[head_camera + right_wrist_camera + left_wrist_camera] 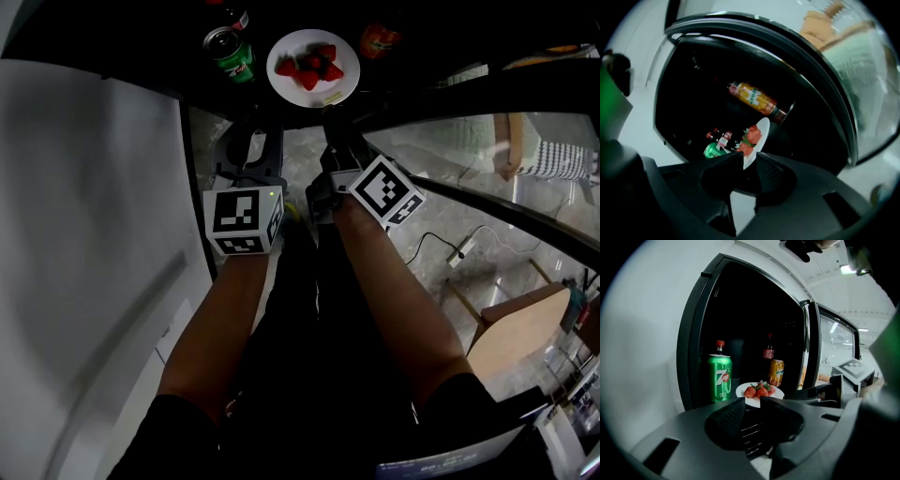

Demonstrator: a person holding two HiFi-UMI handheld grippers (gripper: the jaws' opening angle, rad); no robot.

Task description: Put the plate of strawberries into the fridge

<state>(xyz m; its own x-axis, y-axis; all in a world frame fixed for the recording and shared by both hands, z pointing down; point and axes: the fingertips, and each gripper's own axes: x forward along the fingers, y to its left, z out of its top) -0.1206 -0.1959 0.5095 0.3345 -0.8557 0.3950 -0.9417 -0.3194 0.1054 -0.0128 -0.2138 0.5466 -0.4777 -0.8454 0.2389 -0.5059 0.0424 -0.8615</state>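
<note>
A white plate [334, 88] with strawberries [314, 66] rests on the dark fridge shelf between a green can and an orange bottle. My right gripper [333, 117] reaches the plate's near edge. In the right gripper view the plate [762, 128] has its rim between the jaws of that gripper [749, 161], which is shut on it. My left gripper [251, 131] hangs just left of it, short of the shelf. In the left gripper view its jaws [751, 401] stand slightly apart with nothing in them, and the plate [752, 401] lies beyond.
A green can [230, 52] stands left of the plate and an orange bottle [380, 39] lies to its right. Dark bottles [768, 350] stand at the back. The glass fridge door [487, 94] swings open on the right, with the white fridge wall [94, 234] on the left.
</note>
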